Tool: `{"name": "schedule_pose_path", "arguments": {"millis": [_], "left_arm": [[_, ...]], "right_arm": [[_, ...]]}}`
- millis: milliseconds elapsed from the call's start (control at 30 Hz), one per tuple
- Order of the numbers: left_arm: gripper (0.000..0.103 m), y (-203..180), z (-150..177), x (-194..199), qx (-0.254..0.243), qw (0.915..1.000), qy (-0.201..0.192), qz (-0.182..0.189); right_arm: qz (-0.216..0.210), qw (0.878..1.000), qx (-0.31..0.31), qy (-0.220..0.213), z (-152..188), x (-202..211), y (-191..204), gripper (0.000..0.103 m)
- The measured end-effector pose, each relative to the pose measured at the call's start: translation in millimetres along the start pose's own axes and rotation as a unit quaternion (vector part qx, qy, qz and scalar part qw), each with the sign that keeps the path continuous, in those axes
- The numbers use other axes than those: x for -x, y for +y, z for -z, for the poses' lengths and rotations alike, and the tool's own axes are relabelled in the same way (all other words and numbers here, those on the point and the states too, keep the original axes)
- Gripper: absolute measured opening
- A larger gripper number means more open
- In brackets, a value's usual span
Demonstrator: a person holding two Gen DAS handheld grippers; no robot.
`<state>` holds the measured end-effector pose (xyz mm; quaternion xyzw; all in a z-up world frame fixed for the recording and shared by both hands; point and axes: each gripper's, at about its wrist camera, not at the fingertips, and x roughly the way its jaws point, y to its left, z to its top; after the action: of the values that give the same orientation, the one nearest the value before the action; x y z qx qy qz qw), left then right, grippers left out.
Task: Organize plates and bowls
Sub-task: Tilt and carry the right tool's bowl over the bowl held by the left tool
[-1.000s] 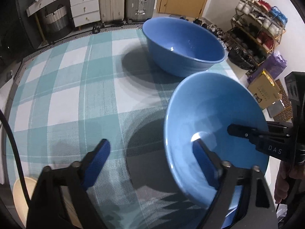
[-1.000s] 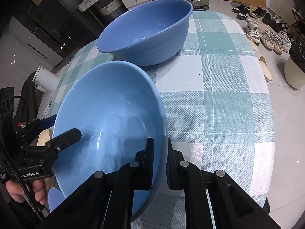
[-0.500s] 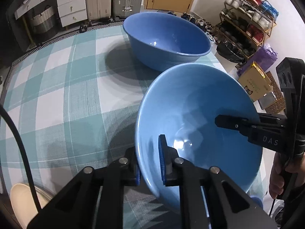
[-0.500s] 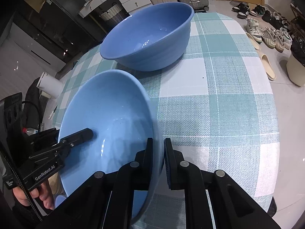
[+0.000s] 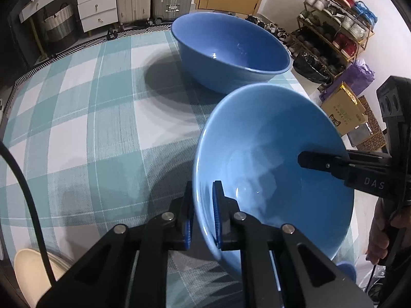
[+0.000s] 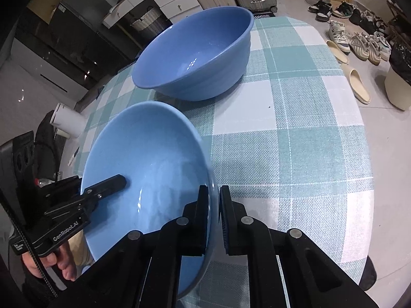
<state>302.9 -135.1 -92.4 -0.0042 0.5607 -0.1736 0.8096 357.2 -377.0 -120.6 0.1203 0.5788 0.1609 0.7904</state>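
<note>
While both grippers are clamped on it, the lighter blue bowl [image 5: 272, 159] hangs tilted over the near edge of the table [image 5: 84, 138], its far rim close to the second bowl. The left gripper [image 5: 203, 218] has its jaws pinched tight on the bowl's left rim, one pad inside and one outside; the right gripper [image 6: 213, 218] is closed the same way on the opposite rim. Each tool shows in the other's view, reaching over the rim with a hand beneath it. Beyond the held bowl, the larger, darker blue bowl [image 6: 195, 54] stands upright on the checked cloth toward the far edge; whether the two bowls touch cannot be told. Bowls counted: two. Plates counted: none for certain; a cream rounded edge [image 5: 30, 274] at the near left corner of the left view is too cut off to identify. Open room: the cloth to the left of both bowls is bare in the left view, and to the right of them in the right view up to the rounded table edge. Past the table lie shoes on the floor [image 6: 359, 41] and a shoe rack [image 5: 336, 23].
</note>
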Motion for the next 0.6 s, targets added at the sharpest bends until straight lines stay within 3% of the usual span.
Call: {"name": "schedule_pose_path", "arguments": {"millis": [333, 600], "left_arm": [[0.011, 5.2, 1.6, -8.7, 0.018, 0.9987, 0.029, 0.038], [0.011, -1.0, -3.3, 0.5, 0.002, 0.9994, 0.023, 0.026]], "right_arm": [[0.020, 0.999, -0.006, 0.037, 1.6, -18.2, 5.5, 0.009], [0.015, 0.999, -0.024, 0.031, -2.4, -11.3, 2.6, 0.007]]}}
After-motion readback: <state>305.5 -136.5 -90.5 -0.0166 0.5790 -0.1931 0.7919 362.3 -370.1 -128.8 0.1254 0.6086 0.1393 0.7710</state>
